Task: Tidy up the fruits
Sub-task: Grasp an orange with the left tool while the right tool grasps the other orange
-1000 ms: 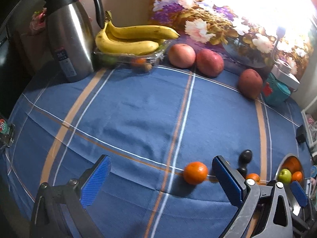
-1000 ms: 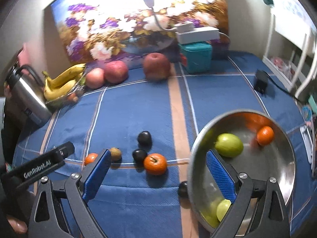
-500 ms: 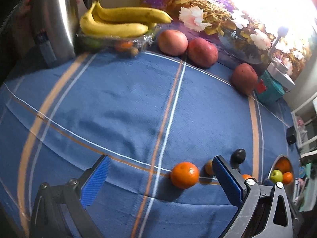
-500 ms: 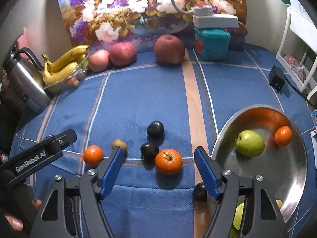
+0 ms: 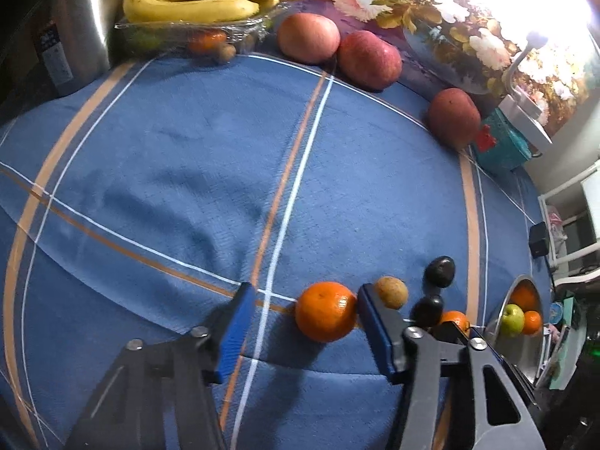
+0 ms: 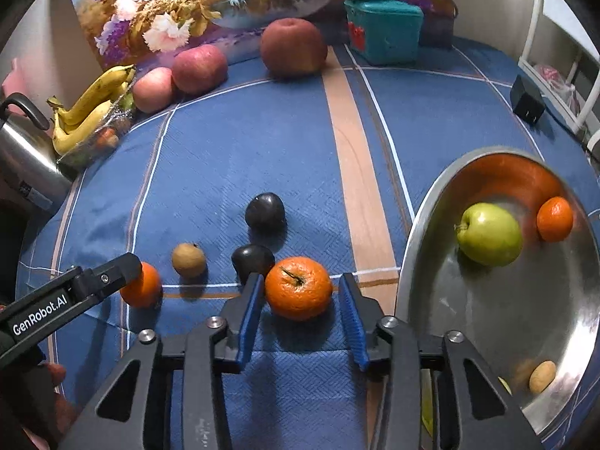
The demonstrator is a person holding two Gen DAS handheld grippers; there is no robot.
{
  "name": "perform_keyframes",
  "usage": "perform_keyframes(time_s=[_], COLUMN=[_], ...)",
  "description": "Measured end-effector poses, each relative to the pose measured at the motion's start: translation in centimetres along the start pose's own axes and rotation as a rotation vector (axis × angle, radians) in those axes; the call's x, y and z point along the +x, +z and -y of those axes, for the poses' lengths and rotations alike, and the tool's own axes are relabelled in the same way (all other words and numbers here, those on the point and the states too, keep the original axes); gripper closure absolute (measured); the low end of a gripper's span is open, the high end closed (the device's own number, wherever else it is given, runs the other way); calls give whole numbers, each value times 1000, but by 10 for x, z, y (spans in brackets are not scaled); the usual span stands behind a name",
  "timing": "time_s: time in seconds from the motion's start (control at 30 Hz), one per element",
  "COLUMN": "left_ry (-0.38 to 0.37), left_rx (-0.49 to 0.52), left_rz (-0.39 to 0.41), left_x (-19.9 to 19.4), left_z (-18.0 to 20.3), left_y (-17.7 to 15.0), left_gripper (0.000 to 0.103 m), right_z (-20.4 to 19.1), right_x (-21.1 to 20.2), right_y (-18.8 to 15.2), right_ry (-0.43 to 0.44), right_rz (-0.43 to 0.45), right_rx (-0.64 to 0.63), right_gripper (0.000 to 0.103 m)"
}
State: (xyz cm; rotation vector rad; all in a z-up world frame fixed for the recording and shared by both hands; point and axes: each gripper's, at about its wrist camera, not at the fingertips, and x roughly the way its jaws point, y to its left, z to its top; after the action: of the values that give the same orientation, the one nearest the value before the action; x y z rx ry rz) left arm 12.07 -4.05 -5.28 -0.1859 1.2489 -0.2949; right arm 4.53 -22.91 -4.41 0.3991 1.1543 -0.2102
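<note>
Both claws have come down toward the desk since the earlier frames, and their jaws have just been closing, each with an orange between them. The left claw [image 5: 302,322] straddles a round, pebbly-skinned orange [image 5: 325,311]; its right pad looks to be at the fruit's side, while the left pad stands clear, so it is not yet clenched. The right claw [image 6: 302,313] brackets a larger orange [image 6: 299,287] with a dark stem scar on top; gaps show on both sides, so that fruit is not gripped either. Both oranges sit on the blue woven cloth [image 6: 232,165] with tan and white stripes. Just beyond lie a small brown, rough-skinned fruit [image 6: 189,259] and two glossy dark plums [image 6: 264,211]. To the right, a shiny steel bowl [image 6: 498,322] holds a smooth green apple [image 6: 489,234] and a small orange [image 6: 554,219].
</note>
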Motion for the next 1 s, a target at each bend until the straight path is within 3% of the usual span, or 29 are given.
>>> perform_keyframes(time_s=[0.17, 0.73, 1.0], left_ry=[-42, -47, -55], left_rx=[15, 9, -18], left_rz=[-12, -20, -28], left_x=[0, 0, 1], left_z=[6, 8, 5], left_y=[-1, -3, -1], left_gripper=[68, 69, 69], right_z=[1, 1, 8], right_x=[-3, -10, -34], right_y=[-1, 0, 8], right_ry=[0, -26, -11], right_rz=[3, 10, 60], right_rx=[-5, 7, 50], right_gripper=[64, 65, 65])
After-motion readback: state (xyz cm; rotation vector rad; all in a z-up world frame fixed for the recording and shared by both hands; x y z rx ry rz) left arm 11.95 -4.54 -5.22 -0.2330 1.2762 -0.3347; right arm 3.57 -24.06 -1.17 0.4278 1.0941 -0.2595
